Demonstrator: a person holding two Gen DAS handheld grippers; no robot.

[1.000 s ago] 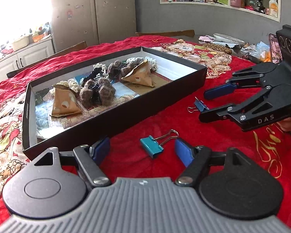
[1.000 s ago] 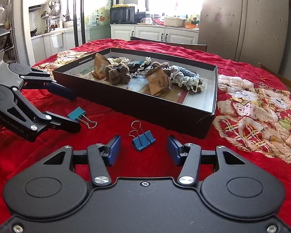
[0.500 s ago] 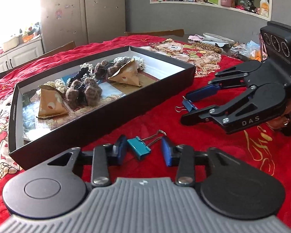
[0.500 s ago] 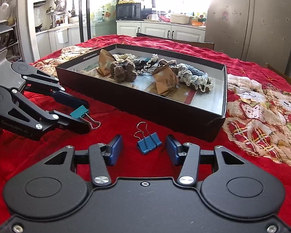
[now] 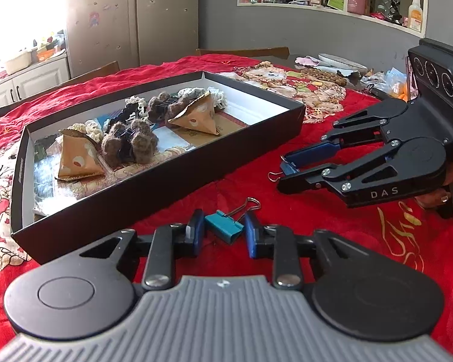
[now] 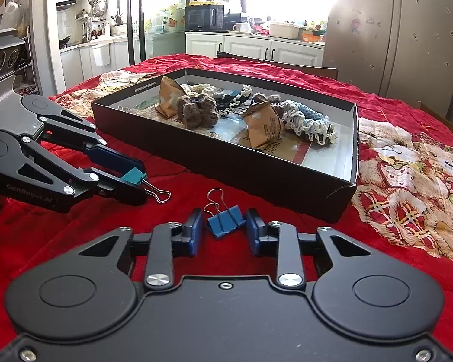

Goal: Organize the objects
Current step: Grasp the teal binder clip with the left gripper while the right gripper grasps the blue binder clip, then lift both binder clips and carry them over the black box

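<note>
both tongs are down on the red table cloth (image 5: 332, 226), each lined up on a binder clip. left tongs (image 5: 222, 230) sit spread with the teal clip (image 5: 225, 228) between the pads, and from the left wrist view the pads look just beside its body, maybe brushing it, not yet pinching. right tongs (image 6: 223, 229) are likewise spread, the blue clip (image 6: 226, 221) between the pads with a sliver of gap each side. both clips lie on the cloth just in front of the black box (image 6: 287, 178), which already holds paper pouches and crochet pieces.

now the squeeze, and here's how to make it count: close on the flat painted body, not the wire loops, since the loops swivel and would let a clip twist out. the teal clip lies skewed across the left pads, so a slight wrist turn to square up first looks wise. press evenly, lift straight, and clear the box wall before carrying over. the soft cloth may bunch, so keep the tips from digging in.
</note>
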